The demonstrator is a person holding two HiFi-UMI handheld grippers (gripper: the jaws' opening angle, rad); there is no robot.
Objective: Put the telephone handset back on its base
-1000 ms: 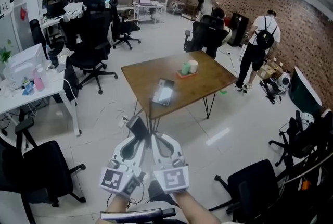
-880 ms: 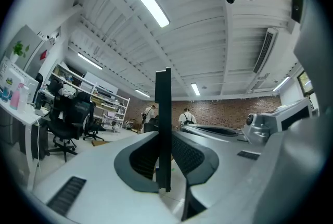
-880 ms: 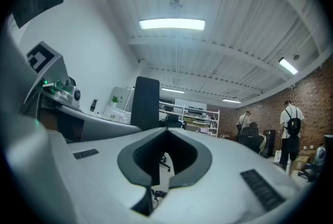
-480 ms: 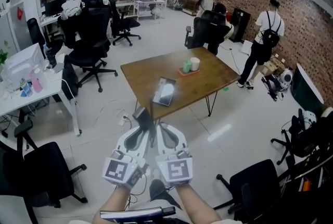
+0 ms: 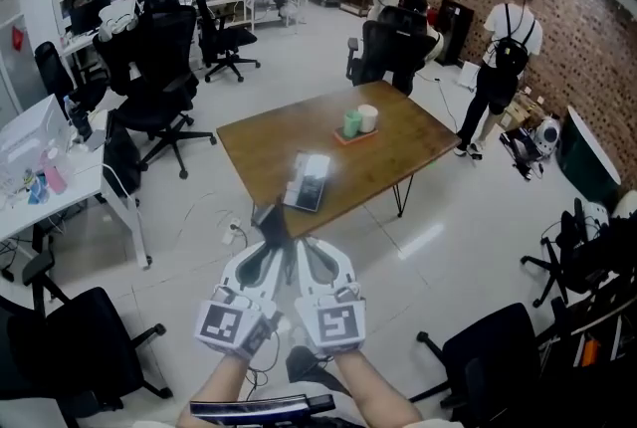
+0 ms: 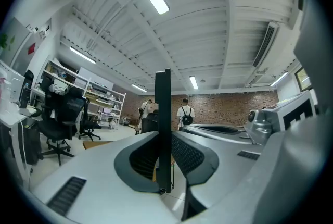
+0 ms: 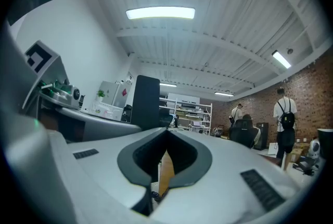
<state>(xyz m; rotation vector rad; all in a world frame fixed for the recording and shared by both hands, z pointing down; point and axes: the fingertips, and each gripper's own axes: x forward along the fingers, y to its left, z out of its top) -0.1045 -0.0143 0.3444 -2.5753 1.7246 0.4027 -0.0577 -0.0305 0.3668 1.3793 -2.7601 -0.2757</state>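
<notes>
One handset (image 6: 163, 113) between left jaws; right jaws together.

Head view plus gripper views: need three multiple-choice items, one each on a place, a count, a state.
1. Where is the telephone base? A on the wooden table; B on the floor; C on a chair.
2. How many cups stand on that table? A one; B two; C four.
3. The left hand-held gripper is: A open, empty; B shut on the dark handset; C out of view.
Key: 1 A, it lies on the tabletop. 2 B, a green cup beside a white cup. 3 B, its jaws clamp the handset.
</notes>
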